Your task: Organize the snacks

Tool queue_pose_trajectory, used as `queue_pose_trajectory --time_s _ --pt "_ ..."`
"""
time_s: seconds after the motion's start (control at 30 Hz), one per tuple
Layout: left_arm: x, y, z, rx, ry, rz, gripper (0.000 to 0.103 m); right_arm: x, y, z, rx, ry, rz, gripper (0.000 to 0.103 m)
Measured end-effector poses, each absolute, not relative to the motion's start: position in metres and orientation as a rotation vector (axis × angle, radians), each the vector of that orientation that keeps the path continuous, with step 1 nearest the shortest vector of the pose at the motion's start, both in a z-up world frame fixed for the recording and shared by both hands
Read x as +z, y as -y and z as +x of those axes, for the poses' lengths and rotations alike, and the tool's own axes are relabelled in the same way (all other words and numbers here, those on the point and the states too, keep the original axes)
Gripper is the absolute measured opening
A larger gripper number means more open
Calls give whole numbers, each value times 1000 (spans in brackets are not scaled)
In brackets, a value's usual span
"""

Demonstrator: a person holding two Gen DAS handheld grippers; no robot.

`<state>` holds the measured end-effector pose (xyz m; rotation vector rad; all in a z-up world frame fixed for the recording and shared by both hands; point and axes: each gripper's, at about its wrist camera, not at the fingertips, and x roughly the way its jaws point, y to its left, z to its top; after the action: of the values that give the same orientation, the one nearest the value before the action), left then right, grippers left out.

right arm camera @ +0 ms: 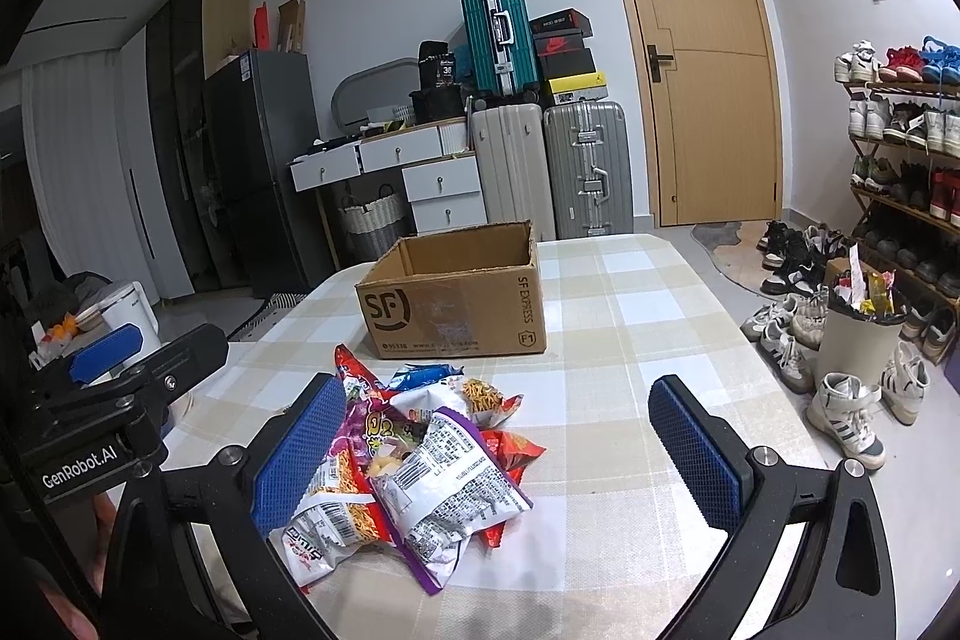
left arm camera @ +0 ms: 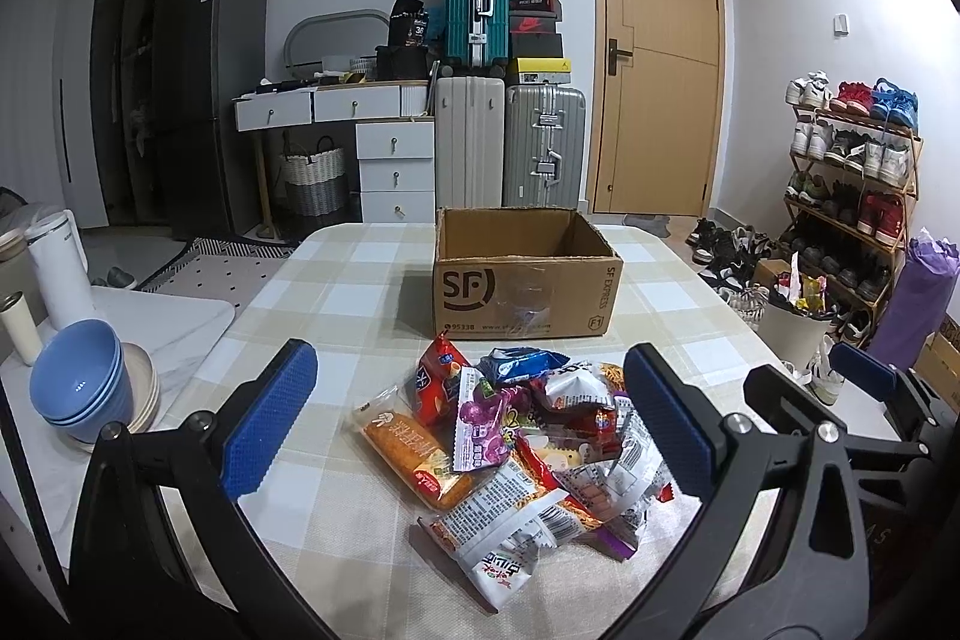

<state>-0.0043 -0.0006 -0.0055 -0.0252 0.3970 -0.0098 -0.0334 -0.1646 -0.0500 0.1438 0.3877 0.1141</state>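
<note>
A heap of snack packets [left arm camera: 522,448] lies on the checked tablecloth, close in front of both grippers; it also shows in the right wrist view as the snack pile [right arm camera: 414,466]. Behind it stands an open, empty cardboard box [left arm camera: 525,274], marked SF, seen again as the box [right arm camera: 462,292]. My left gripper [left arm camera: 474,424] is open, its blue pads straddling the heap from above with nothing held. My right gripper [right arm camera: 501,451] is open too, with the pile by its left pad. The right gripper also appears at the right edge of the left wrist view [left arm camera: 864,370].
Stacked blue bowls [left arm camera: 81,379] and a white kettle [left arm camera: 57,268] sit on a side counter to the left. A white bin [right arm camera: 858,340] and shoes [right arm camera: 846,412] stand on the floor to the right of the table [right arm camera: 630,316]. Suitcases [left arm camera: 510,142] and a door are behind.
</note>
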Motion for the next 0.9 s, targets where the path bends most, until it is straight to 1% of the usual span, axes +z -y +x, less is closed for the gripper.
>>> queue_pose_trajectory --time_s 0.4,0.63,0.77,0.9 --pt "-7 -5 -3 3 -400 -15 102 -53 167 -29 111 -418 141 103" --pt "-17 -42 2 54 -423 -17 102 -68 178 -11 130 -540 206 103" --pt "-36 -65 16 52 -499 -46 102 -81 177 -2 123 -597 200 103" --pt "-54 -70 25 27 -582 -31 102 -91 165 7 162 -640 150 103"
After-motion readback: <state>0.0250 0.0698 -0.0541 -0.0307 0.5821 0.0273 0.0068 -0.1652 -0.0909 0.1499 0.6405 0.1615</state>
